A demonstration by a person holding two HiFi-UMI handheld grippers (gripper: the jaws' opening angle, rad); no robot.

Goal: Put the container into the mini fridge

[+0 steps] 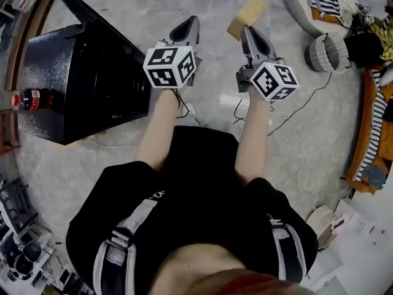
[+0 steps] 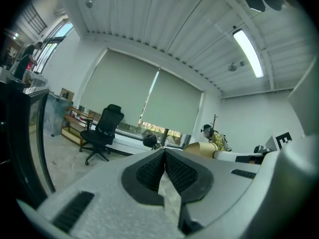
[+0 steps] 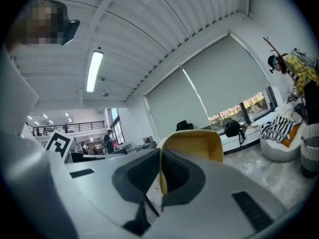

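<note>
The right gripper [image 3: 160, 153] has its jaws pinched on one wall of the yellow container [image 3: 195, 144], holding it up over the floor [image 1: 129, 14] at the far side, in front of the person. The left gripper [image 2: 164, 151], just to its left, has its jaws pressed together with nothing between them. The black mini fridge [image 1: 80, 91] stands on the floor to the left (a cola bottle [image 1: 34, 98] shows at its left edge), well apart from the container.
</note>
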